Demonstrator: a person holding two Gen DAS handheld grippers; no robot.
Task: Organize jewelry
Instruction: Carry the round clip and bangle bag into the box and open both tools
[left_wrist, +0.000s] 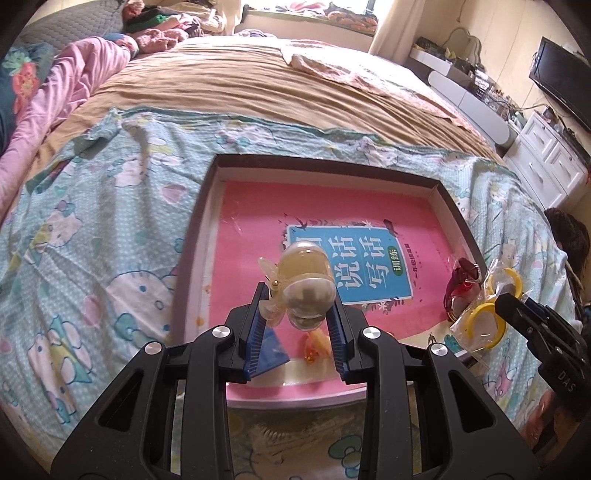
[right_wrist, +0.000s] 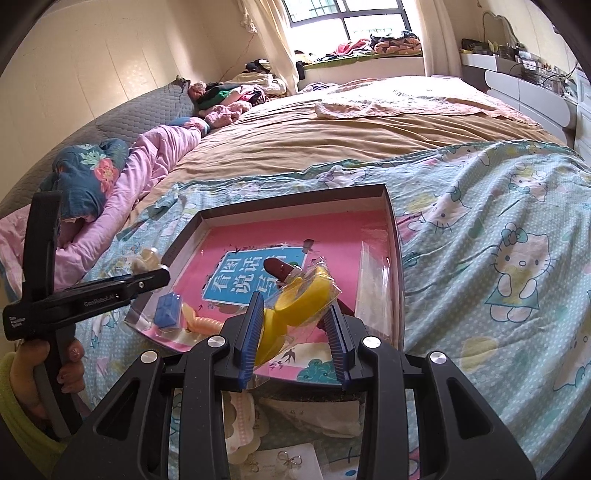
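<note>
My left gripper (left_wrist: 298, 300) is shut on a translucent yellow hair claw clip (left_wrist: 300, 284) and holds it above a dark-rimmed box lid (left_wrist: 325, 166) lined with a pink book cover. My right gripper (right_wrist: 295, 314) is shut on a clear bag with yellow bangles (right_wrist: 299, 295), held over the box's (right_wrist: 393, 229) near right part; the bag also shows in the left wrist view (left_wrist: 484, 314). A dark red hair clip (right_wrist: 282, 268) lies just beyond the bag. A blue piece (right_wrist: 168, 309) and a peach clip (right_wrist: 202, 322) lie at the near left.
The box sits on a Hello Kitty bedsheet (right_wrist: 498, 240) on a bed. An empty clear bag (right_wrist: 373, 280) lies in the box's right side. A card with earrings (right_wrist: 284, 459) lies below my right gripper. Pink bedding (left_wrist: 74, 81) is at the far left.
</note>
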